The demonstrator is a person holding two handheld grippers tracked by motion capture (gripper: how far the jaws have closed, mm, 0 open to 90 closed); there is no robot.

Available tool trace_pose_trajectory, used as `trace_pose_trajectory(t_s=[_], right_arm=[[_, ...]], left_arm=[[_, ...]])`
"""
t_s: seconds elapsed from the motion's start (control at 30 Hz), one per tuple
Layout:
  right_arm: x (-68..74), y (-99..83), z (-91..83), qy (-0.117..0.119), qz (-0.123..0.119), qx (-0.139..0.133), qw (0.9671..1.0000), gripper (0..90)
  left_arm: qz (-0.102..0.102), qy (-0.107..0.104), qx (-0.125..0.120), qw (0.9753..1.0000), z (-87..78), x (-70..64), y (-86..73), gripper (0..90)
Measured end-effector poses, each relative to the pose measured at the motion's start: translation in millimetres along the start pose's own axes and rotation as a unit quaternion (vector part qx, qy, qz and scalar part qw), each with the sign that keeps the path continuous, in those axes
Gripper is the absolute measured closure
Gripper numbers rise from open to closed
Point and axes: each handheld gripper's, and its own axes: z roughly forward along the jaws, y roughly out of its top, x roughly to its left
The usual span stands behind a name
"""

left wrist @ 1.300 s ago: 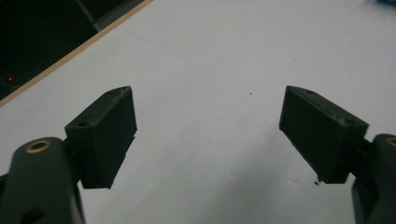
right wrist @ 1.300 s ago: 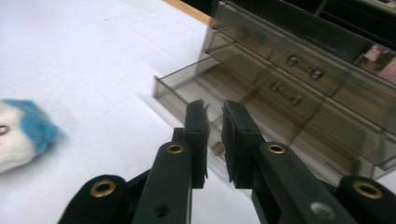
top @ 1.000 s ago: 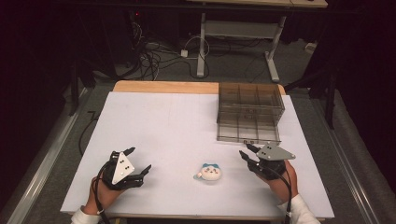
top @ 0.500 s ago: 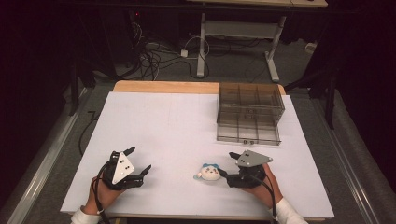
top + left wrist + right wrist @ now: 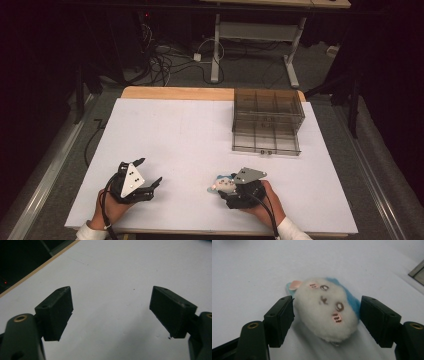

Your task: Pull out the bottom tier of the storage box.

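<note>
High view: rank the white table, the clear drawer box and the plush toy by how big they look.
1. White table, by far the largest.
2. Clear drawer box.
3. Plush toy, smallest, partly hidden by the right hand-held gripper.

Left gripper (image 5: 112, 312) spread wide over white table (image 5: 120, 270).

A white table (image 5: 200, 135) carries a clear plastic drawer box (image 5: 267, 121) at its far right. Beyond the far edge, tangled cables (image 5: 165, 60) lie on the floor.
</note>
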Motion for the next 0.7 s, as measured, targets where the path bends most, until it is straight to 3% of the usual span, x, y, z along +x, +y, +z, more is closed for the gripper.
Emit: trace_pose_trajectory(t_s=[0.37,0.47,0.7], right_arm=[[-0.7,0.2,1.3,-0.002,-0.003,0.005,1.0,37.7],[0.4,-0.2,0.9,-0.007,-0.022,0.003,0.9997,38.9],[-5.4,-3.2,-3.3,-0.016,-0.04,-0.013,0.999,41.0]], left_arm=[[0.003,0.0,0.001,1.0,0.4,-0.8,0.2,18.1],[0.004,0.0,0.001,1.0,0.8,-0.7,0.1,18.1],[0.0,-0.002,0.002,1.0,2.5,1.2,-0.5,18.1]])
